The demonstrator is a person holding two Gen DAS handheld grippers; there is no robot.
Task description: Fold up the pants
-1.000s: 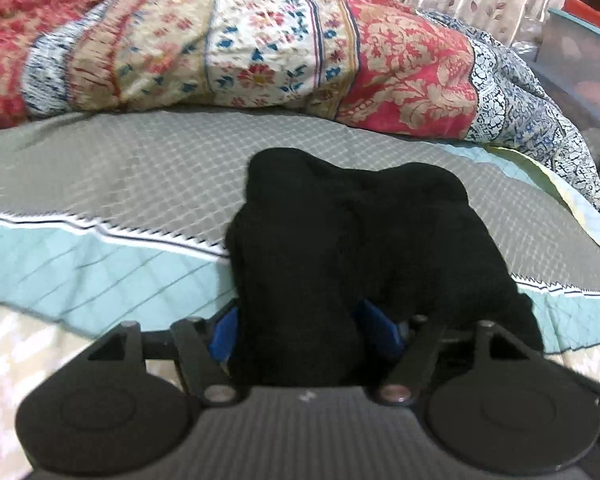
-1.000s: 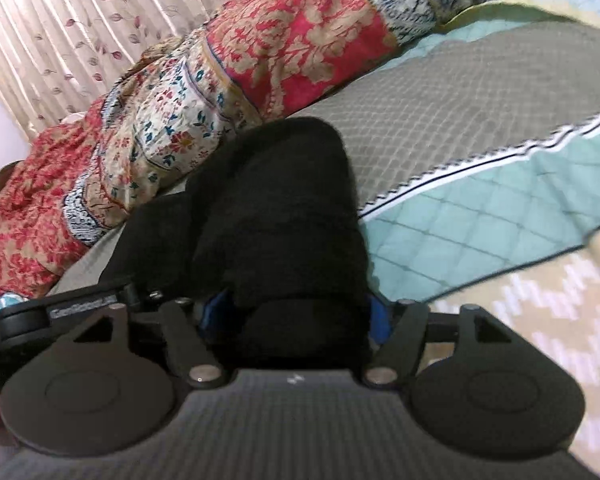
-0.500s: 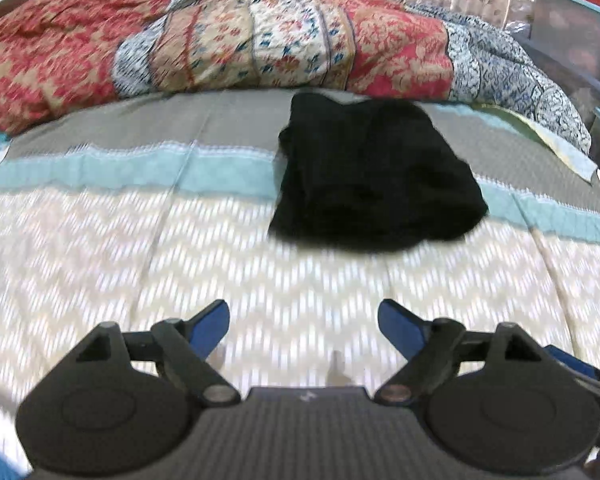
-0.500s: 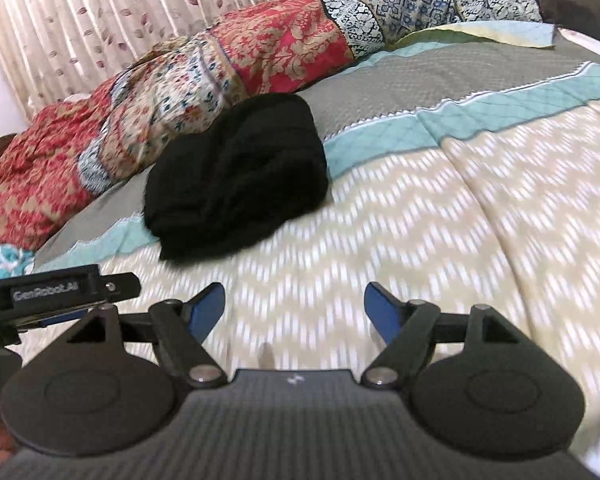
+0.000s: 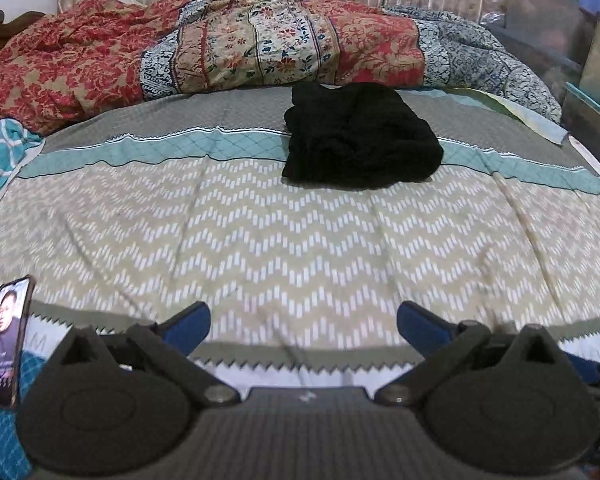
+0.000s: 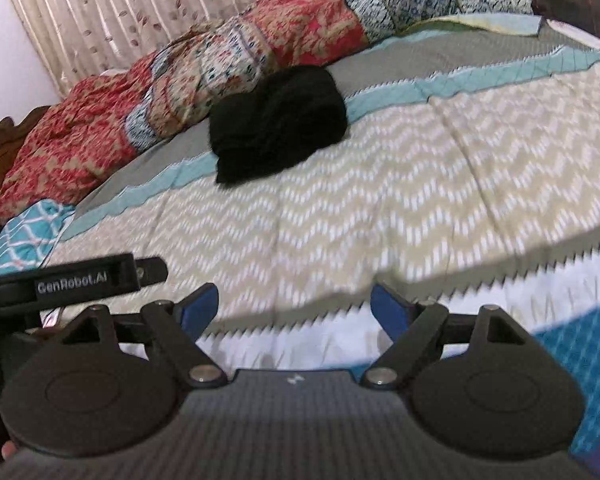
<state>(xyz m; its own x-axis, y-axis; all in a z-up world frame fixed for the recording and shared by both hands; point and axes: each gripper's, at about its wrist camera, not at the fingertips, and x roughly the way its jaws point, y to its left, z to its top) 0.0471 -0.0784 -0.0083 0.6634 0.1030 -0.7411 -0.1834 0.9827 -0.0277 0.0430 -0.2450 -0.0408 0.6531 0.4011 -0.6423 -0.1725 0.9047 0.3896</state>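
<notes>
Folded pants released, both claws drawn back.

Left wrist view: left claw (image 5: 303, 322) spread wide, just been opening, nothing between the blue fingers (image 5: 188, 326); a second ago clamped around the black pants (image 5: 360, 136), now lying folded on the bed (image 5: 260, 240), upper centre, well apart. Right wrist view: right claw (image 6: 294, 312) likewise apart and empty, just been opening; pants (image 6: 278, 124) upper centre-left, beside the floral quilt (image 6: 220, 72).

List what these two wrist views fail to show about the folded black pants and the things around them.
- Black pants: the fold layers and underside are lost in dark fabric, both views.
- Phone: left wrist view only, its lower end hidden behind the left gripper.
- Bedspread: motion blur smears the pattern in the right wrist view above the right gripper.
</notes>
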